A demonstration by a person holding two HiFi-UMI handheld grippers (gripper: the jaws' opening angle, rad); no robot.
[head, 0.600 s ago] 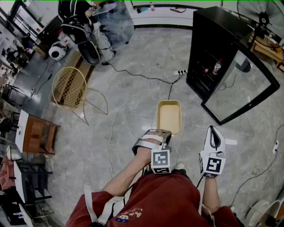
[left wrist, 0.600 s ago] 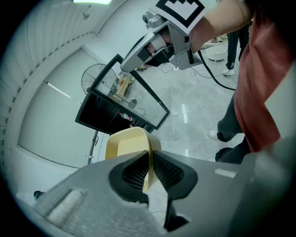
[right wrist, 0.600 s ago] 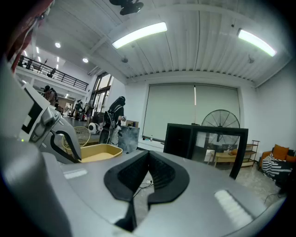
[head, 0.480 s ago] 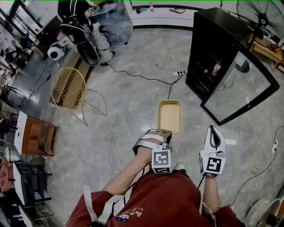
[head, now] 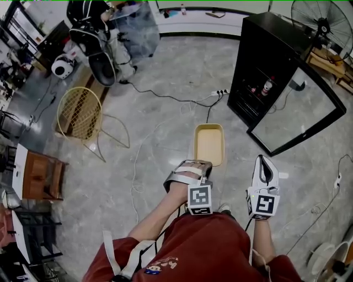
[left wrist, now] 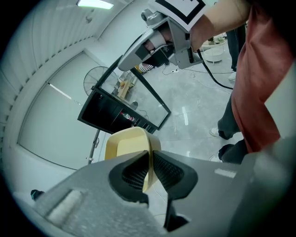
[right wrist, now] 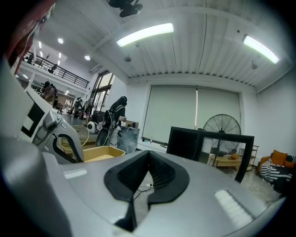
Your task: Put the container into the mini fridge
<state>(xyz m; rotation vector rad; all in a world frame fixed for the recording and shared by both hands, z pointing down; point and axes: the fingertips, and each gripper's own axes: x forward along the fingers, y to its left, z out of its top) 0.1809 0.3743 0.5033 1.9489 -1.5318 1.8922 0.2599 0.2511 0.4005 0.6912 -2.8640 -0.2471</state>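
Note:
A shallow yellow container (head: 209, 144) hangs level above the grey floor, held by its near edge. My left gripper (head: 205, 167) is shut on that rim; in the left gripper view the two black pads pinch the thin yellow wall of the container (left wrist: 127, 143). My right gripper (head: 266, 163) is to the right of the container, shut with nothing between its pads (right wrist: 149, 162). The black mini fridge (head: 265, 66) stands ahead and to the right with its glass door (head: 298, 107) swung open; a bottle (head: 268, 86) stands on a shelf inside.
A power strip (head: 222, 92) and its cables lie on the floor before the fridge. A wire-frame chair (head: 81, 113) stands at the left, a wooden side table (head: 41, 173) beyond it. A standing fan (head: 317, 16) is behind the fridge.
The view has moved slightly forward: the fridge and floor things have shifted a little toward me. Both grippers and the container keep the same pose.

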